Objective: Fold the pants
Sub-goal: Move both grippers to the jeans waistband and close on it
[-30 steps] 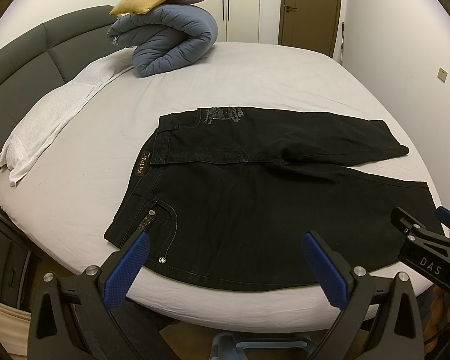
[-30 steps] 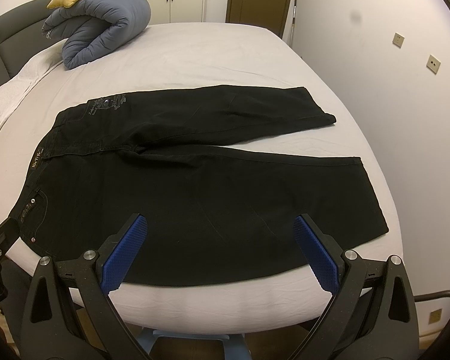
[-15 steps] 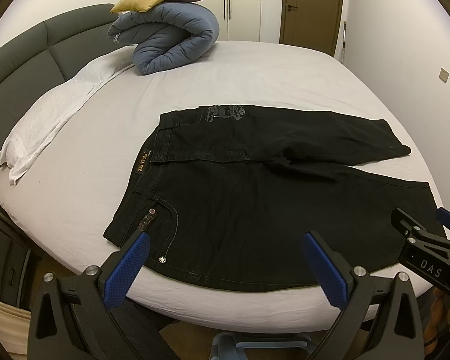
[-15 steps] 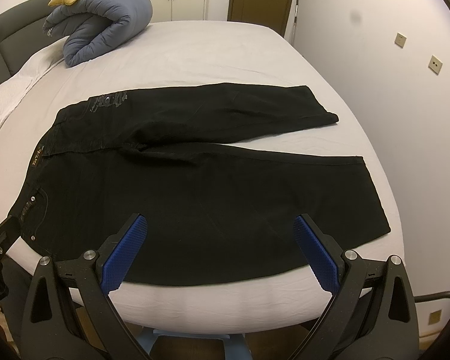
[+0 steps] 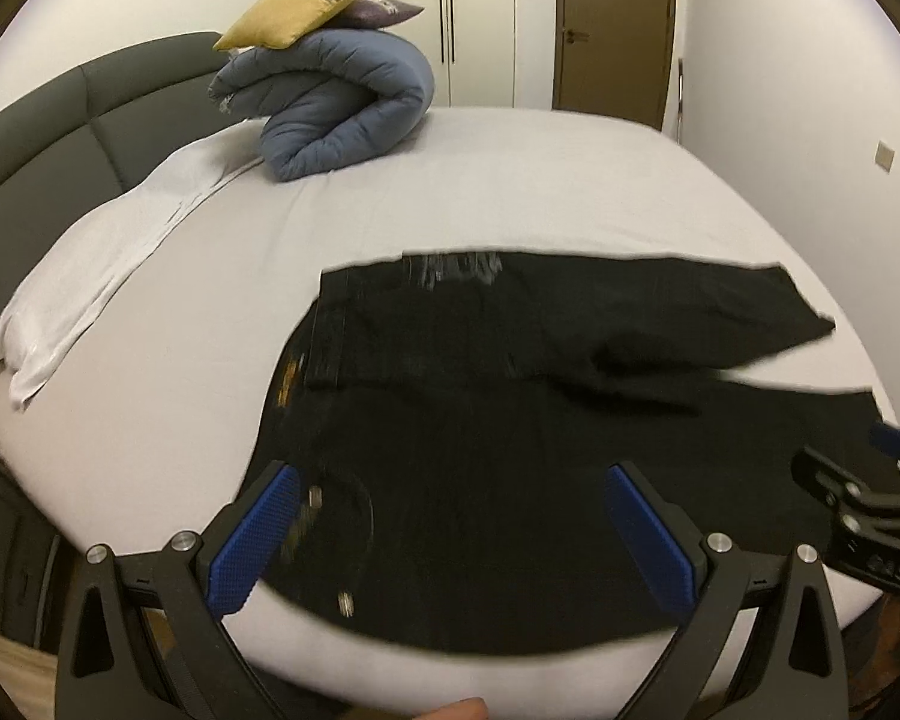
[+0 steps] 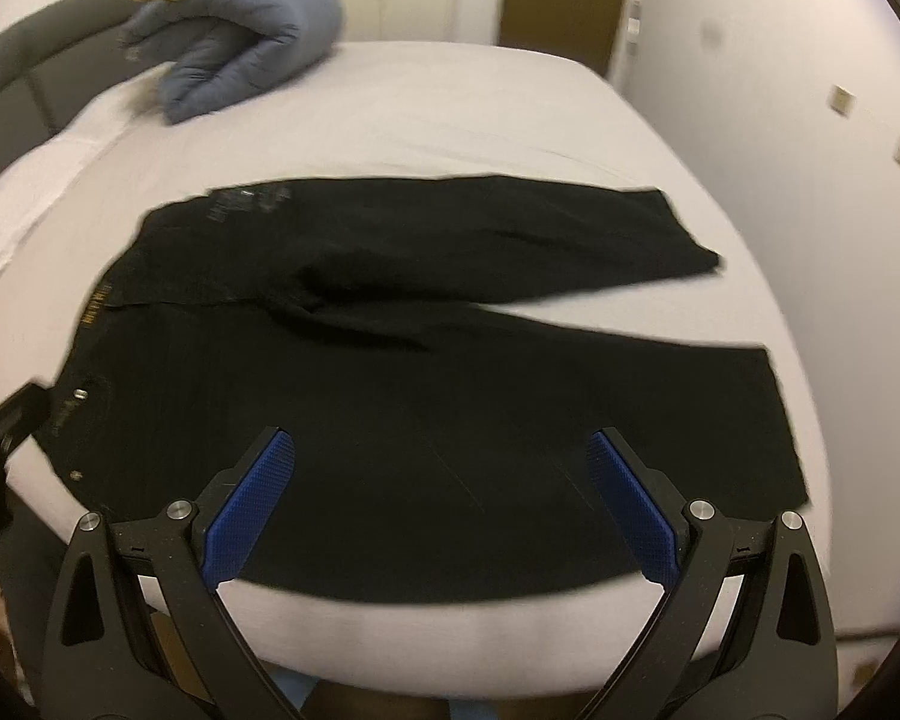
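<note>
A: Left wrist view. The left gripper (image 5: 450, 534) is hovering with its jaws spread wide, holding nothing, above the near waist end of the black denim pants (image 5: 510, 396). They are lying flat near the front edge of the round bed with the pale grey sheet (image 5: 510, 180), waistband to the left, legs running right and splayed apart.

B: So the step in hand?

A: Reaching for the near edge, I judge. Doing it well means pinching both layers at the near hip and lifting evenly, so the near leg is landing squarely over the far one.

B: Right wrist view?

A: The right gripper (image 6: 438, 510) is equally wide open and empty, over the near leg's thigh. It should be taking the near edge further toward the hem, matching the left's height. The frame is blurring; seam detail is unclear.

B: The room?

A: A rolled blue-grey quilt (image 5: 342, 114) is sitting at the bed's head, a mustard cushion (image 5: 306, 0) on top, by a dark padded headboard (image 5: 78, 114). White wardrobe doors and a brown door (image 5: 615, 24) are standing behind.
</note>
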The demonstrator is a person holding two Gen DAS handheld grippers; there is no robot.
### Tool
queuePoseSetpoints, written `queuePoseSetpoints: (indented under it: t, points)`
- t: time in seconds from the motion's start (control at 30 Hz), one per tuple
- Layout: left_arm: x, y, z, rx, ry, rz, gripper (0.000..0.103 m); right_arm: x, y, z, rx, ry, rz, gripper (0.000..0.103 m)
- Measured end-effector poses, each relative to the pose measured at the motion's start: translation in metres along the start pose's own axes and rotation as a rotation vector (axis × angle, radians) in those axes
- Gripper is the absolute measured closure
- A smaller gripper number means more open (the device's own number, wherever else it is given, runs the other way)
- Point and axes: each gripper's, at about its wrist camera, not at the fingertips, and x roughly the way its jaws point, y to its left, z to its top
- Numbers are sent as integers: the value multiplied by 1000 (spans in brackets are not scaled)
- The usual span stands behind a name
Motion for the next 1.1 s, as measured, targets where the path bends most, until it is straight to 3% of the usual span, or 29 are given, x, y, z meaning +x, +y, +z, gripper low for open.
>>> queuePoseSetpoints:
  t: [0.07,0.17,0.27,0.4,0.5,0.53,0.67,0.8,0.93,1.03,1.1]
  points:
    - [13,12,20,-6,-33,-21,0,8,-5,15,-11,-12,78,3]
    - [54,27,59,62,-19,22,0,24,-17,48,-46,-72,194,3]
    - [93,40,90,103,-5,-83,0,45,-23,82,-135,-112,241,3]
    - [161,44,134,234,119,-63,0,87,-27,134,-266,-114,309,3]
    - [207,47,166,307,147,-98,0,116,-24,167,-360,-115,367,3]
    - [225,44,175,373,159,-94,0,124,-23,174,-396,-118,381,3]
    - [287,40,188,543,250,-92,0,165,-14,198,-569,-112,433,4]
    - [335,55,204,536,339,-157,0,201,-6,214,-666,-68,483,13]
    - [376,64,199,540,488,-207,0,225,-2,225,-690,-50,524,20]
    - [388,66,187,549,533,-242,6,241,3,240,-663,-36,549,24]
    - [383,68,187,525,530,-286,34,250,9,251,-651,-27,572,32]
